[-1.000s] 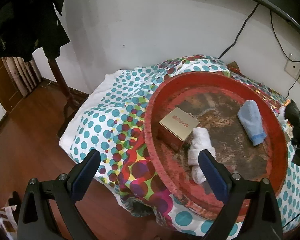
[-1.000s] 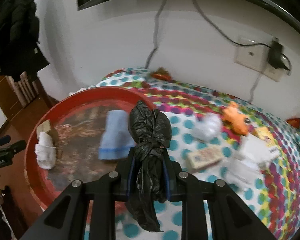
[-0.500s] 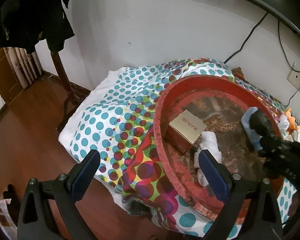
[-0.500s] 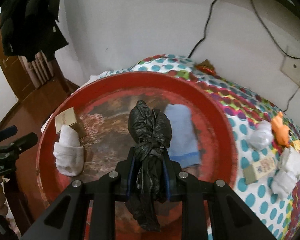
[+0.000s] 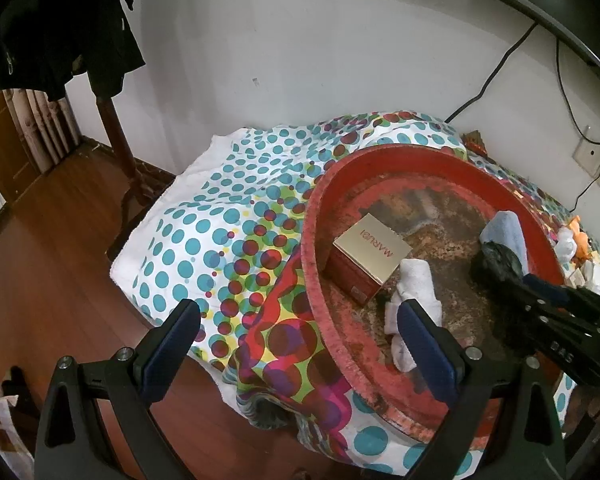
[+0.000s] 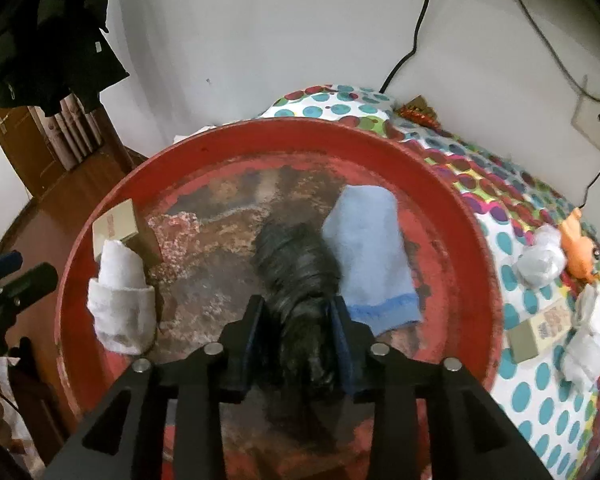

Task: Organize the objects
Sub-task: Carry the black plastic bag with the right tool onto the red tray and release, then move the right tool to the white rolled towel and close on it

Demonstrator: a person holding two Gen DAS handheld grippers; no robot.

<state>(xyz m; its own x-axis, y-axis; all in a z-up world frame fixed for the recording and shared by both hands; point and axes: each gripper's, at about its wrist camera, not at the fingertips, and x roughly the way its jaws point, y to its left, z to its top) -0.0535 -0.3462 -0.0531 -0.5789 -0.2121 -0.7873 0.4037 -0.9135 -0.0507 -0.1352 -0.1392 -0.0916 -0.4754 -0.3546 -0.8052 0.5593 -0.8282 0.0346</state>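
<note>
Lowering a knotted black plastic bag [image 6: 300,268] into a large round red tray [image 6: 452,216], the right gripper [image 6: 298,322] has its two fingers clamped on the bag's lower half, and the bag appears blurred in the right wrist view. The bag sits over the tray's worn middle, just beside a folded light blue cloth [image 6: 370,248], possibly touching its left edge. To finish this step well, a sensible approach would be to set the bag onto bare tray floor between the blue cloth and the rolled white socks [image 6: 120,304], open the fingers only once the bag rests there, then lift straight up so the soft plastic does not snag and drag along. The left gripper [image 5: 300,342] hovers with its blue-padded fingers spread wide and nothing between them, near the tray's left rim. Counting what lies in the tray: one black bag, one blue cloth, one pair of rolled white socks and one gold-topped box [image 5: 370,250] printed with red lettering. Outside the tray, on the polka-dot bedspread [image 5: 220,216], the right wrist view shows one orange toy [image 6: 580,246], one small printed box [image 6: 538,330] and roughly three white bundles [image 6: 540,260], their exact number hard to tell.
</note>
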